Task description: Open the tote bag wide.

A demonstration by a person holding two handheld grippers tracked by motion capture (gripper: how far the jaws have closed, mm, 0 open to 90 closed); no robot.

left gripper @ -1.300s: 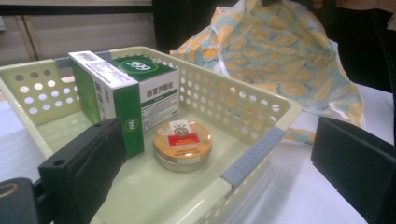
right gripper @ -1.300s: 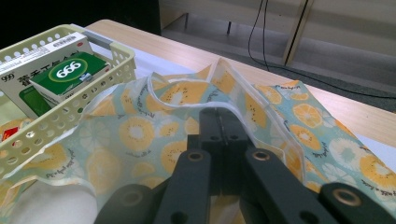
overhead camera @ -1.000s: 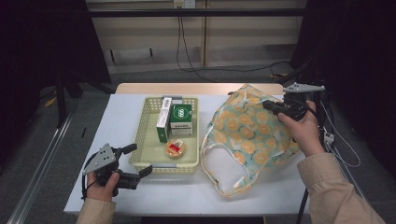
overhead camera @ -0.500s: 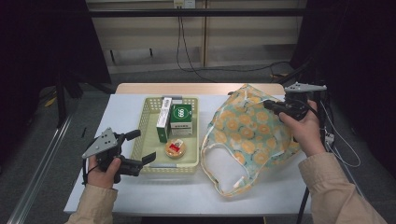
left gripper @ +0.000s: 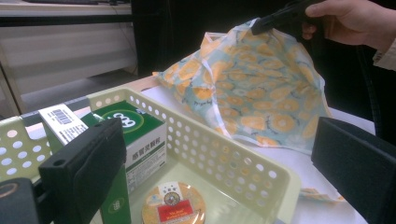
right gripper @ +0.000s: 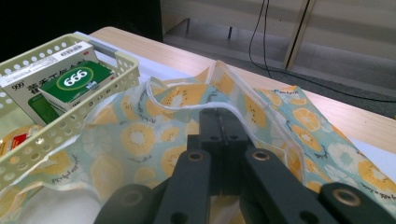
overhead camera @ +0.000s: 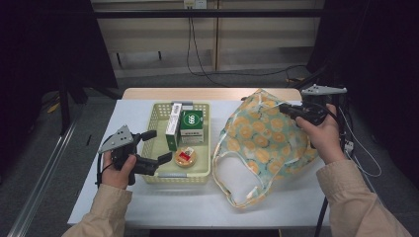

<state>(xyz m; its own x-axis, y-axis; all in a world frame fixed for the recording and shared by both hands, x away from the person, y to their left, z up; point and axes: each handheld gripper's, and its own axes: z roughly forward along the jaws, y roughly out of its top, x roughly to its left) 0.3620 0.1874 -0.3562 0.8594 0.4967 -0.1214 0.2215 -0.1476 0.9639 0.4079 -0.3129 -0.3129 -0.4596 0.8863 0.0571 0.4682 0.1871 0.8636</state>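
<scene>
Left tongs [overhead camera: 157, 146] gape wide at the basket's [overhead camera: 157, 111] near corner, holding nothing. Round tin [overhead camera: 185, 156] and green boxes [overhead camera: 191, 126] sit inside. Farther right, right tongs [overhead camera: 285, 107] pinch the flowered bag's [overhead camera: 267, 143] rim on the counter [overhead camera: 197, 205].

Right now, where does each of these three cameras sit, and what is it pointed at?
High view: fixed above the person's side, looking forward and down on the table; both forearms and hands enter from below.
Left gripper view: rides the left hand-held gripper, looking between its open jaws at the yellow basket.
Right gripper view: rides the right hand-held gripper, its jaws shut on the orange-print tote bag.
All three share the basket, bag and green medicine box.
</scene>
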